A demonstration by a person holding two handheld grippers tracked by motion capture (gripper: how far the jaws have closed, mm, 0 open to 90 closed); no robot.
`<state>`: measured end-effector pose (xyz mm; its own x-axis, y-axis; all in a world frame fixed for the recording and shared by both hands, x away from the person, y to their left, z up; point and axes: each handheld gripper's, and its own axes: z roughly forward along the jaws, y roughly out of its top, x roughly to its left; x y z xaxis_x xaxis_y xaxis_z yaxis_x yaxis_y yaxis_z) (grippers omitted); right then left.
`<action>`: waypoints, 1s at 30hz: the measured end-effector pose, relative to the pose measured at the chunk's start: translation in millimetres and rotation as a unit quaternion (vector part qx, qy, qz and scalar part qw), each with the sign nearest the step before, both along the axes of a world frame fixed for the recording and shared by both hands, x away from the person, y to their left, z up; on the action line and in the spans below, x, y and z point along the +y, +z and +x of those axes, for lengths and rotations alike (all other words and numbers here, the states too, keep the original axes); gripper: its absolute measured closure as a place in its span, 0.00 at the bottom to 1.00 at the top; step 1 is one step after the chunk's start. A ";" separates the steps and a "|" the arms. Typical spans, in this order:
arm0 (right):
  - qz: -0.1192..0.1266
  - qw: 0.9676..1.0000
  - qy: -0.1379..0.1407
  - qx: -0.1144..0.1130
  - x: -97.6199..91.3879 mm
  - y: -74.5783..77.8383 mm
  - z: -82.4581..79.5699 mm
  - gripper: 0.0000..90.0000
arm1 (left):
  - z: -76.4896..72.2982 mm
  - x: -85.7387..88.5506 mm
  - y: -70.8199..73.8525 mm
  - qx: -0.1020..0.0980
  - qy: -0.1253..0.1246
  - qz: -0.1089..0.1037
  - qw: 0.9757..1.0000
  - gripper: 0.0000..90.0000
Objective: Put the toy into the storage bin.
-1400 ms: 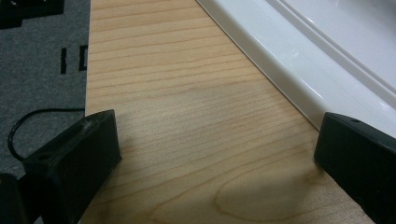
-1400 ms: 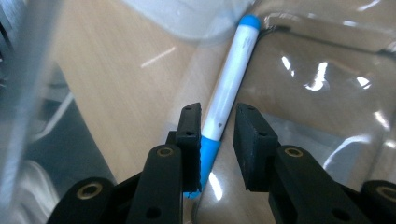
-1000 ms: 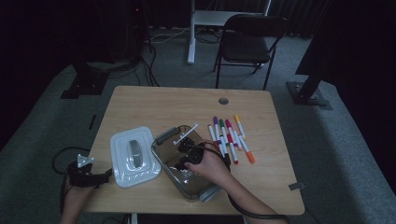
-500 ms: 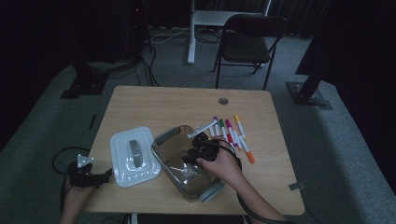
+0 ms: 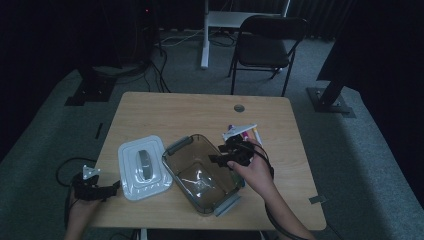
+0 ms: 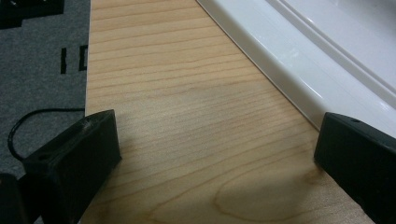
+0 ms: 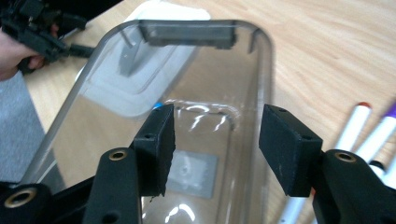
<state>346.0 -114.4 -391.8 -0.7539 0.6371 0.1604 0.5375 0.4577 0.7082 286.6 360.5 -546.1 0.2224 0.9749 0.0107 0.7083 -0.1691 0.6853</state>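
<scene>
The right gripper (image 7: 215,149) is seen over the clear container (image 5: 202,172), and its jaws have just been opening, with nothing held between them. A blue-tipped marker (image 7: 158,105) is seen inside the container just beyond the gripper's jaws, and more markers (image 7: 359,123) lie on the table (image 5: 165,110) beside it. The left gripper (image 5: 95,189) is held wide open and empty, just beside the white lid (image 5: 144,167).

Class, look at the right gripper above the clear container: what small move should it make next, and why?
Probably a short swing across to the markers to pick one up. The right gripper has just been opening, with nothing between its jaws, and hangs over the clear container. A blue-tipped marker seems to lie inside already; the others lie on the table just past the container's far side.
</scene>
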 end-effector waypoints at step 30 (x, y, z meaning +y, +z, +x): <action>-0.040 0.983 -0.179 -0.020 -118.0 -45.1 52.2 0.51 | -0.1 -0.1 0.0 0.000 0.001 0.000 1.000 0.01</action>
